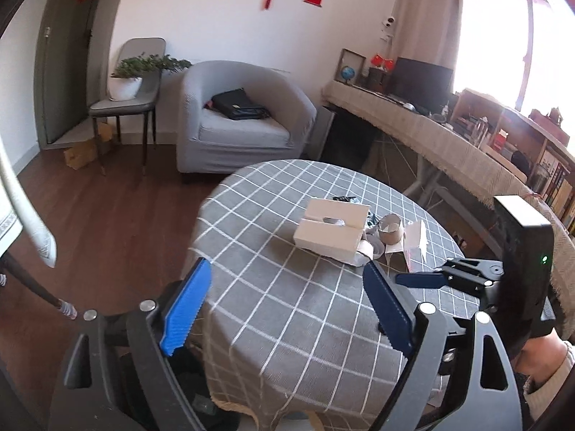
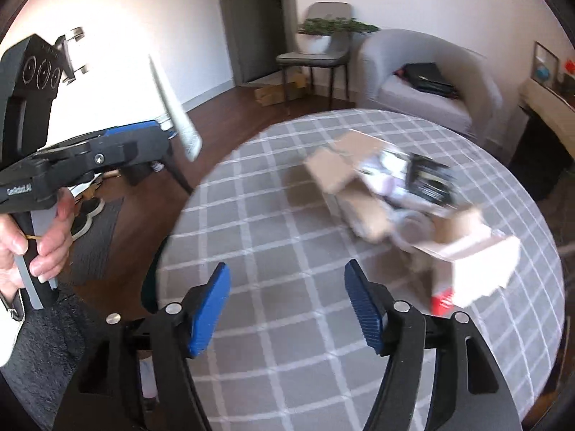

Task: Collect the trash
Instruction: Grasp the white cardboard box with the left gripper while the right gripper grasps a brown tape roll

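A pile of trash lies on the round table with the grey checked cloth [image 1: 287, 305]. It holds a flattened cardboard box [image 1: 332, 228], a cardboard roll [image 1: 391, 233], a white paper box [image 1: 417, 242] and a dark wrapper [image 1: 346, 199]. My left gripper [image 1: 287, 298] is open and empty above the near table edge, short of the pile. In the right wrist view the pile is blurred: cardboard box [image 2: 345, 176], dark wrapper [image 2: 427, 179], white box [image 2: 478, 269]. My right gripper [image 2: 287, 301] is open and empty over the cloth [image 2: 273, 222], left of the white box.
A grey armchair [image 1: 244, 118] with a black bag stands beyond the table. A chair with a potted plant [image 1: 125, 82] is by the door. A long cloth-covered desk [image 1: 431, 133] runs along the right. Wood floor [image 1: 107, 215] lies to the left.
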Demonstrator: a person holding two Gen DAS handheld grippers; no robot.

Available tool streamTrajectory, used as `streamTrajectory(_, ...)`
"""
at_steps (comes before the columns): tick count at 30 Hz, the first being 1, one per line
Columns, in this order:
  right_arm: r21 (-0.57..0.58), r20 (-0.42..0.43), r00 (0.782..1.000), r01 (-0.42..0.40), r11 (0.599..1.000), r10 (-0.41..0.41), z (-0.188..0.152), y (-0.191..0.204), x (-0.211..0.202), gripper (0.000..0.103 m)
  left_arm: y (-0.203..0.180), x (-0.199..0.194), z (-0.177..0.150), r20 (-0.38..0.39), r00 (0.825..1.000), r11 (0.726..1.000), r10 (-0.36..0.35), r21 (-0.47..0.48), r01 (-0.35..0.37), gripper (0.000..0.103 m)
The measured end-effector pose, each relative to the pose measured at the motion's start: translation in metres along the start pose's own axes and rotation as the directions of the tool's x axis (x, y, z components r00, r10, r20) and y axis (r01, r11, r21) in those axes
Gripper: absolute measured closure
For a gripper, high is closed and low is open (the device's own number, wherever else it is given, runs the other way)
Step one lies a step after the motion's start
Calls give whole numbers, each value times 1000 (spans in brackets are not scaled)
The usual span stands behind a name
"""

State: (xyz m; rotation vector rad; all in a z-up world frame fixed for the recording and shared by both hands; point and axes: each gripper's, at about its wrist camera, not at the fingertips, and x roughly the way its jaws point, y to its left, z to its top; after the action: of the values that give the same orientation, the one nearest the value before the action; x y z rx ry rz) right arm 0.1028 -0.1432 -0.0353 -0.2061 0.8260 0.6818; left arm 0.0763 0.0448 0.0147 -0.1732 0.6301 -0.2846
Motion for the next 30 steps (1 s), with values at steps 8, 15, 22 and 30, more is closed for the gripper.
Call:
streamTrajectory(8, 89, 46, 998, 26, 996, -30, -12, -48, -24, 30, -21, 54, 16, -36, 997, 996, -68, 62, 70, 9)
streamTrajectory(15, 128, 69, 997, 13, 992, -22, -17, -68, -33, 29, -26, 102, 21, -95, 990, 991, -108, 72, 115, 8)
streamTrajectory(22, 161, 80, 997, -3, 987, -10, -23, -84, -39, 29, -26, 130, 20, -149, 981, 989, -125, 65, 136, 8)
streamTrajectory(30, 188, 84, 996, -4, 982, -12, -29, -94, -45, 29, -29, 138, 20, -159, 976, 986, -149, 47, 158, 26)
